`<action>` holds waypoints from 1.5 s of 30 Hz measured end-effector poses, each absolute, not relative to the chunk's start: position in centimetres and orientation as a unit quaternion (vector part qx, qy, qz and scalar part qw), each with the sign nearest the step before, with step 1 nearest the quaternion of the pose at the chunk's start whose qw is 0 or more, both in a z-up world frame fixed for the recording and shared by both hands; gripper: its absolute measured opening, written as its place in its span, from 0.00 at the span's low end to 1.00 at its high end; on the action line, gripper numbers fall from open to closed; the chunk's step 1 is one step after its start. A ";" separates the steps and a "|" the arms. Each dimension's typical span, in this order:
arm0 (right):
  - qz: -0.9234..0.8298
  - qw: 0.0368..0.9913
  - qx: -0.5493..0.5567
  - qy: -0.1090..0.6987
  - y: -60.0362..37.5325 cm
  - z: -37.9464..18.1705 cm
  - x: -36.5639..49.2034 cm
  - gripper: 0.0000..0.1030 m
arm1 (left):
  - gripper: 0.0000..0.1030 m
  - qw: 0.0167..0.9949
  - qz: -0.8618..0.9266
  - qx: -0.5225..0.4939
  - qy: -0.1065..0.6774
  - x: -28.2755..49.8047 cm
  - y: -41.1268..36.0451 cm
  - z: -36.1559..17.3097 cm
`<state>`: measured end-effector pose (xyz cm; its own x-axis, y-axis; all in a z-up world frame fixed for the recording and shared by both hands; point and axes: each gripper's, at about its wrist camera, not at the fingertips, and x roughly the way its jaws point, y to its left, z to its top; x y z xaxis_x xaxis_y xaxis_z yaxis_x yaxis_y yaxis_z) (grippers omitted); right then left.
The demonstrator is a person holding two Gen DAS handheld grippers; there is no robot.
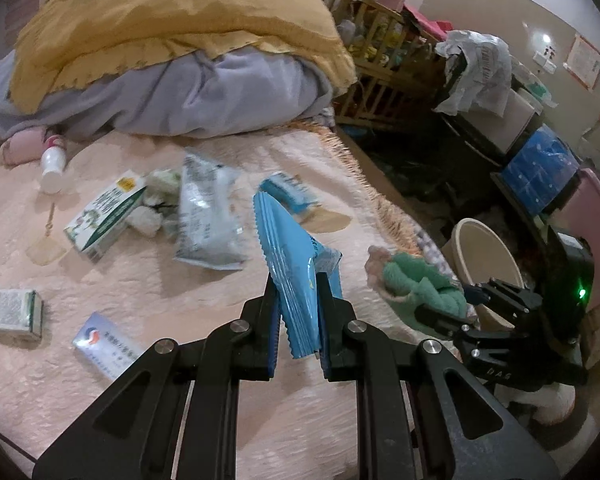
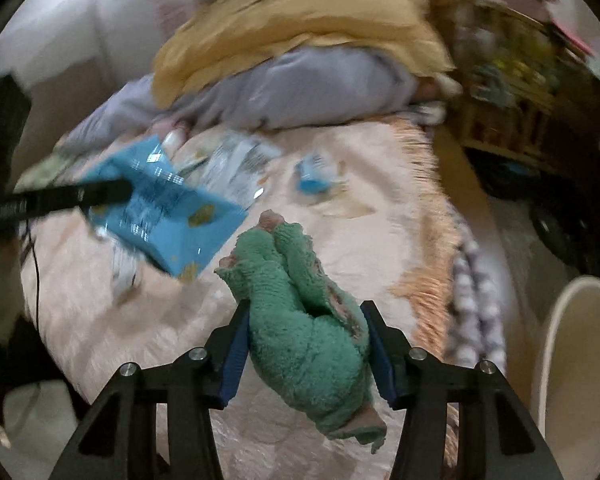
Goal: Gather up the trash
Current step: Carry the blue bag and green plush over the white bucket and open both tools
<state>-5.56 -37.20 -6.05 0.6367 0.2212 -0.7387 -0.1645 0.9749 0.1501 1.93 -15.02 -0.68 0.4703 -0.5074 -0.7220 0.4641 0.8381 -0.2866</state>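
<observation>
Left gripper (image 1: 296,280) clamped on blue wrapper (image 1: 290,276) – right gripper (image 2: 305,308) pinching green cloth (image 2: 304,320). More trash ahead on pink bedspread (image 1: 120,280) – beige bin (image 2: 580,360) right of the right gripper.

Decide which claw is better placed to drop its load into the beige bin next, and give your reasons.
Probably the right. The right claw grips the green cloth with the bin just beside it at the bed's edge. The left claw clamps a blue packet over the bed, farther from the bin.
</observation>
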 end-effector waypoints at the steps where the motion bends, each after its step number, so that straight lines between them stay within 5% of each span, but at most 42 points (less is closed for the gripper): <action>1: 0.100 0.906 0.045 0.410 -37.6 -5.8 -5.7 0.50 | 0.13 0.857 -0.285 -0.023 0.428 1.9 -15.6 -0.6; 21: -0.040 0.925 0.120 0.359 -48.0 -2.4 -9.6 0.50 | 0.13 0.847 -0.359 0.034 0.390 -0.2 -28.6 1.8; 45: -0.199 0.882 0.237 0.356 -62.9 -6.0 -15.4 0.51 | 0.13 0.796 -0.439 0.035 0.416 -1.5 -43.6 -0.9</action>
